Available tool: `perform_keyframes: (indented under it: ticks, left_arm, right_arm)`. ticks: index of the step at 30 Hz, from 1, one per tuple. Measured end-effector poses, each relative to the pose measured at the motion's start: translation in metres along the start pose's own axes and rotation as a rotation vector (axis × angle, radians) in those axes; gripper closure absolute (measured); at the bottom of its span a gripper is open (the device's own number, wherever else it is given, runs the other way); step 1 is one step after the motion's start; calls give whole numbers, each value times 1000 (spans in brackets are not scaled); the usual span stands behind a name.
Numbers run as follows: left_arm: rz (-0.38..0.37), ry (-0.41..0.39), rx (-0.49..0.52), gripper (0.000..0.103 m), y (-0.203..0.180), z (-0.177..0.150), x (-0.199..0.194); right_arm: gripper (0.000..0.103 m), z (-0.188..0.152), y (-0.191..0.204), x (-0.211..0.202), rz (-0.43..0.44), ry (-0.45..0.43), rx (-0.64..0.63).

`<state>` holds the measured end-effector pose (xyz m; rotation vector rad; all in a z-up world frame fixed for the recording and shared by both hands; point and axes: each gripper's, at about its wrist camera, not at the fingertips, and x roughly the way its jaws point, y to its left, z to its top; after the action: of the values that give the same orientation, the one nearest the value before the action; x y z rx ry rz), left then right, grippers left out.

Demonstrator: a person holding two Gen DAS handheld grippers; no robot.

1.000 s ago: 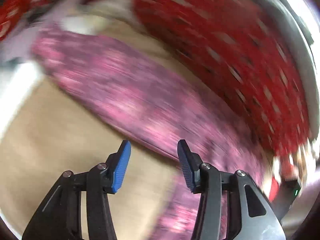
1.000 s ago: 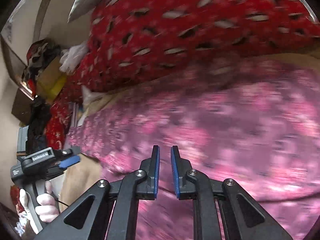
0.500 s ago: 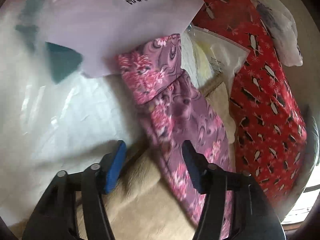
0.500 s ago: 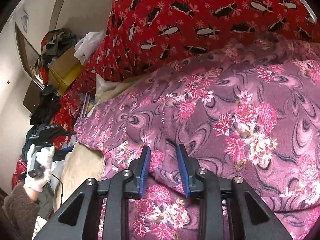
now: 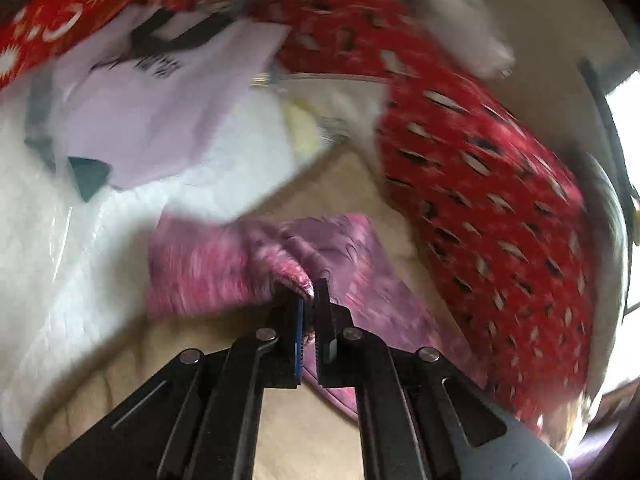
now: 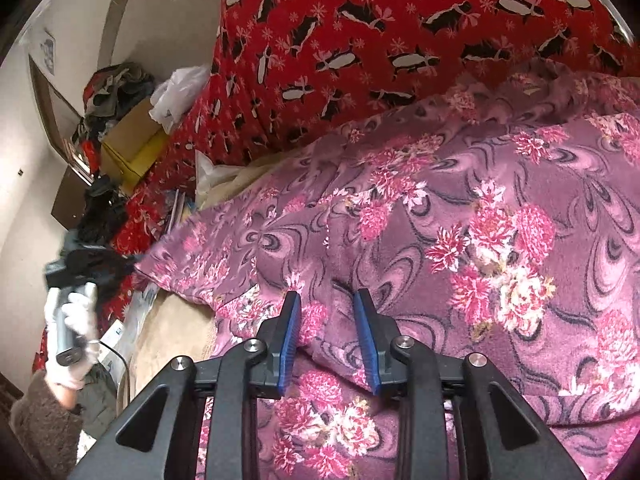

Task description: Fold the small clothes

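A purple garment with pink flowers point(image 6: 460, 240) lies spread on a beige surface point(image 5: 304, 436). In the left wrist view my left gripper point(image 5: 309, 304) is shut on a bunched end of the garment point(image 5: 224, 264), lifting it a little; the view is blurred. In the right wrist view my right gripper point(image 6: 326, 320) is open, its blue pads on either side of a fold of the garment, resting on the cloth. The left gripper and its gloved hand also show in the right wrist view point(image 6: 76, 280), at the garment's far left end.
A red penguin-print blanket point(image 6: 380, 52) lies behind the garment. White plastic bags point(image 5: 80, 240) and a pale lilac sheet point(image 5: 160, 112) lie to the left. A cardboard box point(image 6: 132, 144) and piled clothes stand by the wall.
My left gripper has shut on the end of the garment and pulled it up. My right gripper has opened wider over the cloth.
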<state>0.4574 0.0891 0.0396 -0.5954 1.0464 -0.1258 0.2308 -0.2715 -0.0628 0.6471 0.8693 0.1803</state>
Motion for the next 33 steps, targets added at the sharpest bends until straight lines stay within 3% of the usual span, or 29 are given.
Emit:
perform_keyframes:
  ticks: [3,10,15,19,23,26,29,30,32,33]
  left_arm:
    - [-27,-15,83,101,-41,-15,-23]
    - [-70,-46,263,101,-144,-59,-51]
    - [-140,27,350,101,-205,-112,-36]
    - [-159,156,387,101,-234,-169,4]
    - [-107,277,421,101,-239,-226,59]
    - [-26,408,380,100,-219,-254,105]
    - [-119,421,320,98,-202,-253,91]
    - [-181,433,297,97,-194,-247,76]
    - [-263,393,255,86,-173,-233,48]
    - [-270,366,239,79,-165,-227,39]
  right_arm:
    - [72,4,2,-13,-23,40,-13]
    - [61,2,-34,-83,-187,-9,-95]
    - [60,-4,-88,-129,-263,-64,-16]
    - [62,-18,-119,-136,-201,-90,44]
    - [61,-25,-121,-137,-182,-134,27]
    - [60,-26,-121,-139,-163,-135,26]
    - [60,-25,-123,-140,-151,-130,38]
    - [60,-23,-122,-141,-156,-121,38]
    - [59,-17,-114,-140,-195,-89,26]
    - [57,-12,-105,-140,-211,-79,7]
